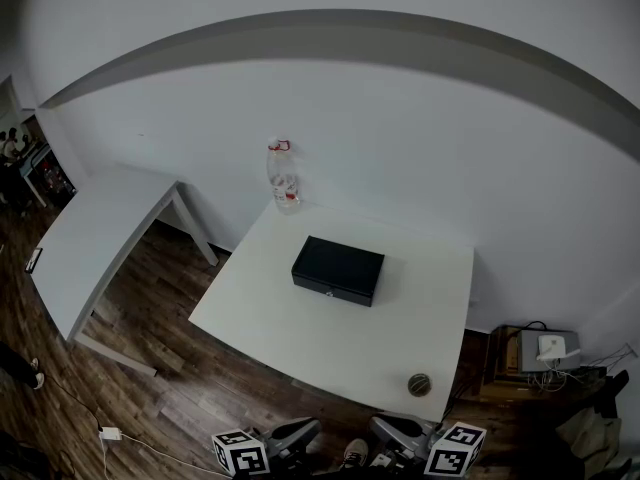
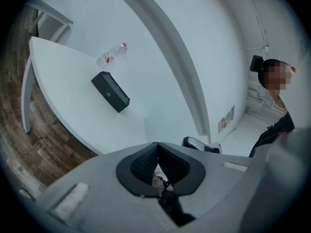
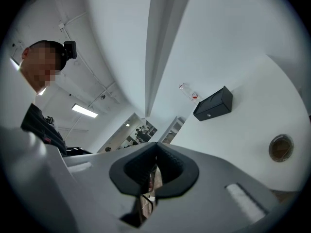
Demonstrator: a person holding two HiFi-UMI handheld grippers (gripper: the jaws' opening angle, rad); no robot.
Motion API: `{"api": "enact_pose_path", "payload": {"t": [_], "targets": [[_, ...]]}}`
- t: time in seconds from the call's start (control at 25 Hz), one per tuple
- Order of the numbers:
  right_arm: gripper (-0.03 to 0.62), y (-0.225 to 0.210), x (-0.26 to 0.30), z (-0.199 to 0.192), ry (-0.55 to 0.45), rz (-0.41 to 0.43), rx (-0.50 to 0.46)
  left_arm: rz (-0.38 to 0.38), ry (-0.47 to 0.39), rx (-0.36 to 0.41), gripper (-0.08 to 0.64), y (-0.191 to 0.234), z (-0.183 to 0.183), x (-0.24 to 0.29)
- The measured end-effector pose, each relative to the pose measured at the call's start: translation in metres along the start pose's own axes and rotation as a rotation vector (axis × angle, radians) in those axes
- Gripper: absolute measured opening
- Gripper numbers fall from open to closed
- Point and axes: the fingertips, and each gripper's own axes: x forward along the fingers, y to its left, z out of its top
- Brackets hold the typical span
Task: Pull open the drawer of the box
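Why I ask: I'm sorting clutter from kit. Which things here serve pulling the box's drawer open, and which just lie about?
For the job: black box, its drawer front, left gripper and right gripper, both with jaws shut and empty.
Lying about: plastic bottle, small round object, side table.

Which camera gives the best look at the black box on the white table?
The head view: the black box sits near the middle of the frame, its top and front both showing. The left gripper view and the right gripper view also show it, but smaller, tilted and off to one side.
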Motion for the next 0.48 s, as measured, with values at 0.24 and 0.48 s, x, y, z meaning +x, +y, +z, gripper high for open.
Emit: {"api": "enact_pose_path", "payload": {"t": [0.24,0.48], "targets": [[0.035,-0.025,-0.003,0.036,-0.044,-0.035,-0.037,0.009,-0.015,-0.001,0.000,-0.004,-0.002,0.005],[0.068,-0.088,0.010,0.086,-0.050,-0.099,-0.031,0.019,-0.035,0.016,0.000,-0.012,-0.003,0.015]]}}
